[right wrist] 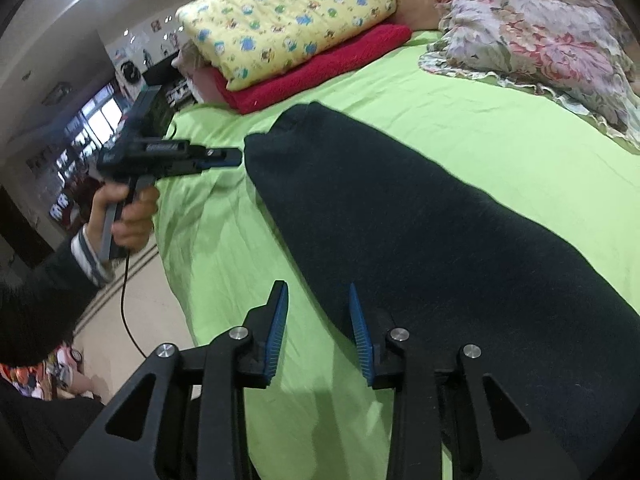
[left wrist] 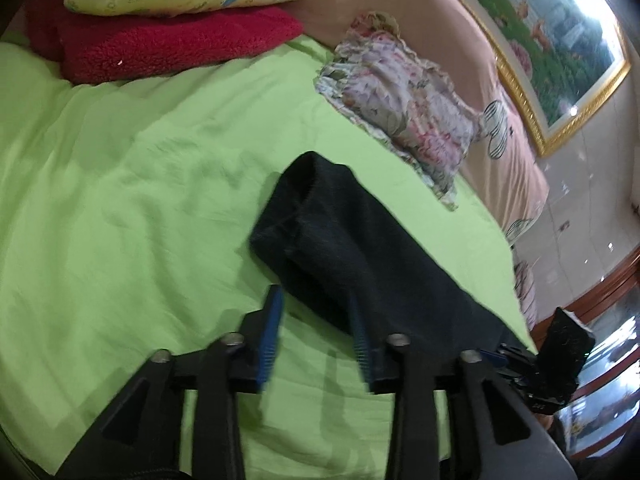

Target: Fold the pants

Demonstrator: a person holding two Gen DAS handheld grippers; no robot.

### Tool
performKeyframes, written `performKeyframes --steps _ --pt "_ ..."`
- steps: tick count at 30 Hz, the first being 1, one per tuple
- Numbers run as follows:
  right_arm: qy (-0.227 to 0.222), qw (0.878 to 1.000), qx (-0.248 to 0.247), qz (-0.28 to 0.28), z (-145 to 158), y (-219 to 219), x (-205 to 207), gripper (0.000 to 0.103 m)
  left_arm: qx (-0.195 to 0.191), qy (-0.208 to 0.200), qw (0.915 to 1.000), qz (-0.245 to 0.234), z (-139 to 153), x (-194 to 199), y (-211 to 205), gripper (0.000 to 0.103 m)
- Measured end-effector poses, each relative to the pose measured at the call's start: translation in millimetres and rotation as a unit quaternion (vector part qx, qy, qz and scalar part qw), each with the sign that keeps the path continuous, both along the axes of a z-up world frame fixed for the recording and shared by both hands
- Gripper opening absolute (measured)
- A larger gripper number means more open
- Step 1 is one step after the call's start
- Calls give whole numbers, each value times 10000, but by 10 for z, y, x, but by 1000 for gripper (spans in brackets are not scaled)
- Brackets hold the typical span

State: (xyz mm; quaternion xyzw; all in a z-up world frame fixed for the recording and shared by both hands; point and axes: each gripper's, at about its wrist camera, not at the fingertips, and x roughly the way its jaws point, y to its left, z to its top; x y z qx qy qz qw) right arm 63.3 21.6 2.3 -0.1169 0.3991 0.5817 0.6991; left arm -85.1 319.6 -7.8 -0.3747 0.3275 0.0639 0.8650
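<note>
**Pants laid long, both claws let go**

The dark pants lie folded lengthwise on the green sheet. The left gripper and right gripper both stand narrowly parted, nothing between the 2 pads. I'd say: smooth the strip flat, then pinch 1 end squarely before folding across.

green sheet open, pillows far
</note>
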Motion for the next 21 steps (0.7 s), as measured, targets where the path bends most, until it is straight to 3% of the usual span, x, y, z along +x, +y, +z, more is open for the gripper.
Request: performKeyframes --steps 13,21 --pt "202 9978 234 -590 121 -106 290 33 -152 164 9995 232 -96 182 -133 44" --pt "842 9890 508 -1109 207 -32 896 33 -247 228 9991 276 -177 261 -49 44"
